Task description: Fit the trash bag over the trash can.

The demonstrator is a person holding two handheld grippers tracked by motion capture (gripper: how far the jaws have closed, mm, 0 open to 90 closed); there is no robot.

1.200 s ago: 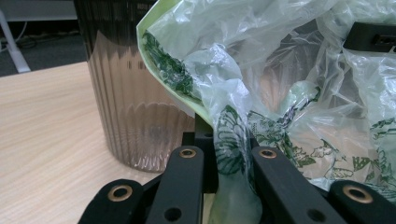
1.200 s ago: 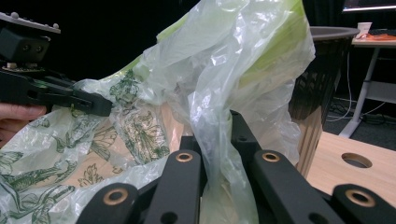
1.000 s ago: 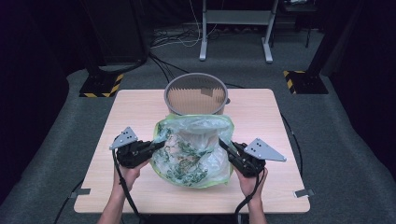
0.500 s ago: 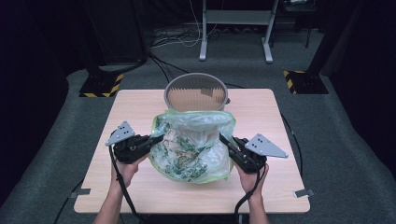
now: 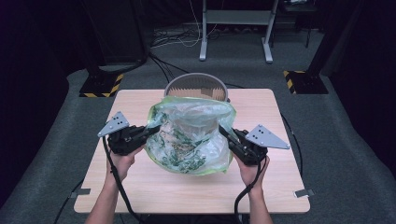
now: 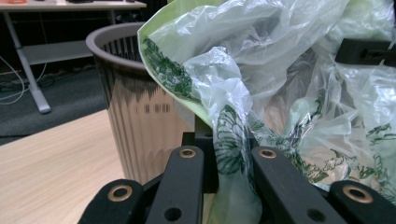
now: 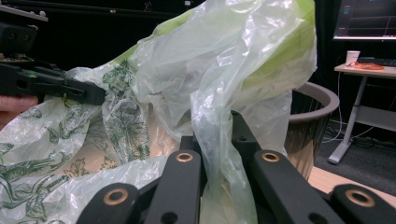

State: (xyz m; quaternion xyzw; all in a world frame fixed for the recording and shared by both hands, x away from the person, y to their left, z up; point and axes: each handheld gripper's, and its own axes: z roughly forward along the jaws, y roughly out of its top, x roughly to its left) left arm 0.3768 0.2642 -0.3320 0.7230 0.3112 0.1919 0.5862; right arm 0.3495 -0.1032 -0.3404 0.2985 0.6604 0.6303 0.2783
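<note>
Jaws of both grippers on bag [image 5: 191,135]

Bag [image 5: 191,135]: thin crinkly plastic, glossy, see-thru w/ green print. Bin [image 6: 135,107]: ribbed, shiny brown plastic. Tabletop [image 5: 154,186]: pale matt wood-look.

A lab or test studio: a lone wooden table [image 5: 140,186] stands on grey carpet [image 5: 350,140] amid dark surroundings, with hazard-striped stand bases [image 5: 100,86], loose floor cables [image 5: 173,39], and a desk [image 7: 369,70] carrying a monitor [image 7: 364,18].
</note>
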